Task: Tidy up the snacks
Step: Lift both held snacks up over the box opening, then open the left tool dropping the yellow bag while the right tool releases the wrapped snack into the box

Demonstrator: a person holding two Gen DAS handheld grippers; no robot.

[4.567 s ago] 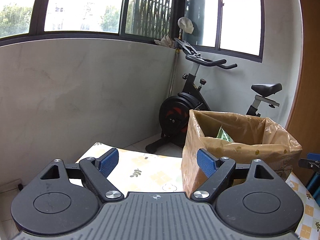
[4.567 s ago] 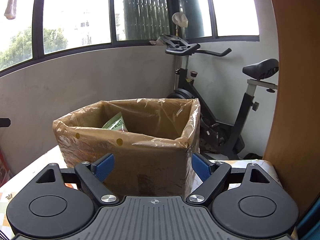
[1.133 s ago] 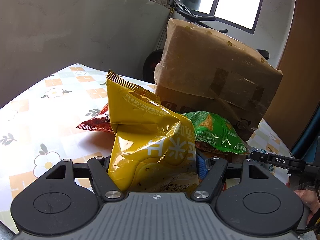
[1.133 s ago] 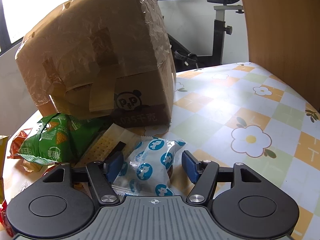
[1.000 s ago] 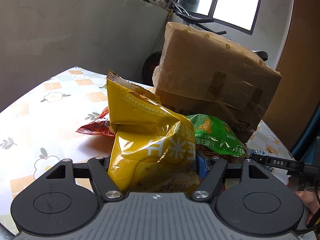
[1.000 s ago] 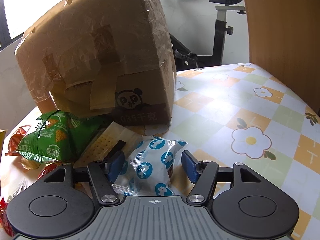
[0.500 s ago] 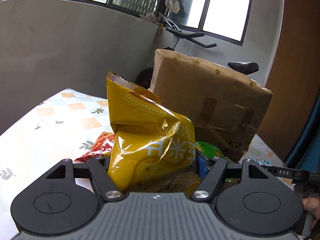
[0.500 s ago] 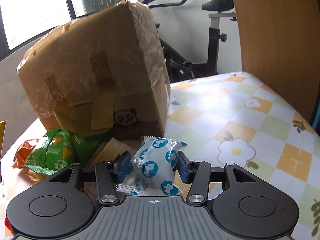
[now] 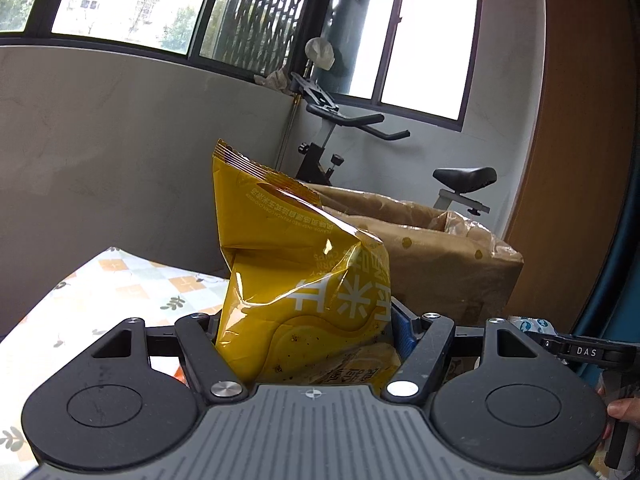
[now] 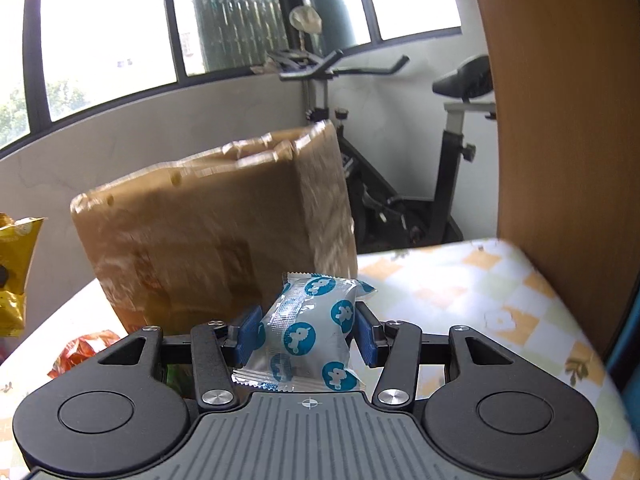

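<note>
My left gripper is shut on a yellow chip bag and holds it up above the table, in front of the open brown cardboard box. My right gripper is shut on a small white packet with blue dots, lifted off the table just in front of the box. The yellow bag also shows at the left edge of the right wrist view. The right gripper's tip shows at the right edge of the left wrist view.
A red snack packet lies on the flowered tablecloth below the box. An exercise bike stands behind the table by the grey wall. A wooden panel rises on the right.
Both grippers have risen from the snack pile with their snacks. The right gripper closed on the blue-dotted packet. The box's open top has come into view.
</note>
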